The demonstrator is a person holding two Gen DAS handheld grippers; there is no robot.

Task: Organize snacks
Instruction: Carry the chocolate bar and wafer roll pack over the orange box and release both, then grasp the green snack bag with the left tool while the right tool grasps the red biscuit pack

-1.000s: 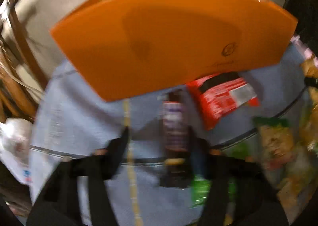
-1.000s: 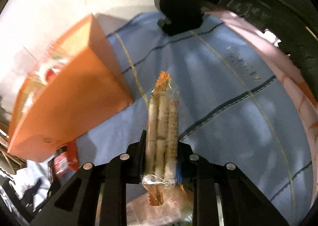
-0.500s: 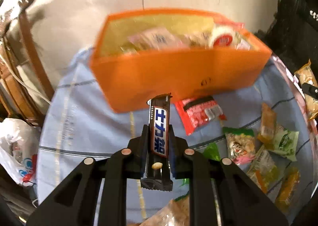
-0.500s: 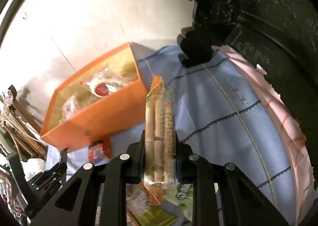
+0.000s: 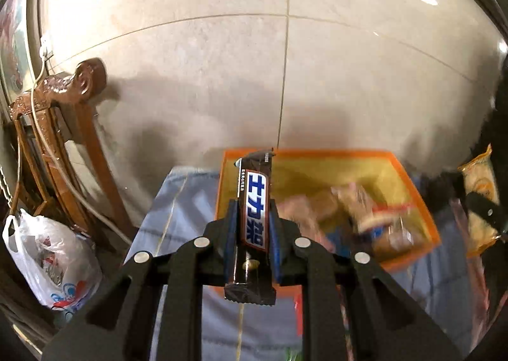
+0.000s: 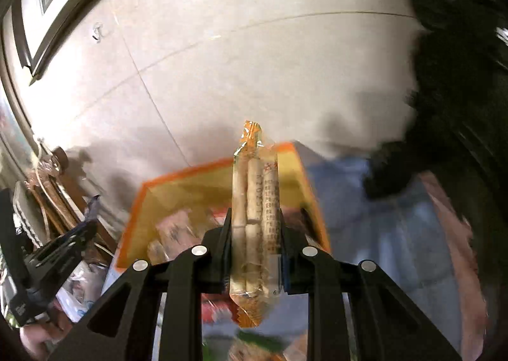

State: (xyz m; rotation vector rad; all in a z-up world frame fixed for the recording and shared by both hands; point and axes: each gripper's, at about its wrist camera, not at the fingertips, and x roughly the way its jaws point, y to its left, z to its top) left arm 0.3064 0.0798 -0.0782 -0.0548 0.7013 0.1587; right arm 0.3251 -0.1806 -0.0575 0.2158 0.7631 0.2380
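**2 snacks held, box half filled**

Nearest, the left gripper (image 5: 250,234) pinches a dark chocolate bar (image 5: 254,212) with blue-and-white characters reading 士力架; the right gripper (image 6: 255,240) pinches a clear wafer-roll packet (image 6: 255,218) whose print is too small to read. Both hang over the near edge of the orange box (image 5: 409,177), which already holds several blurred snacks, perhaps 4. Neither is dropped in yet. Farther off stands the tiled wall (image 5: 222,59).
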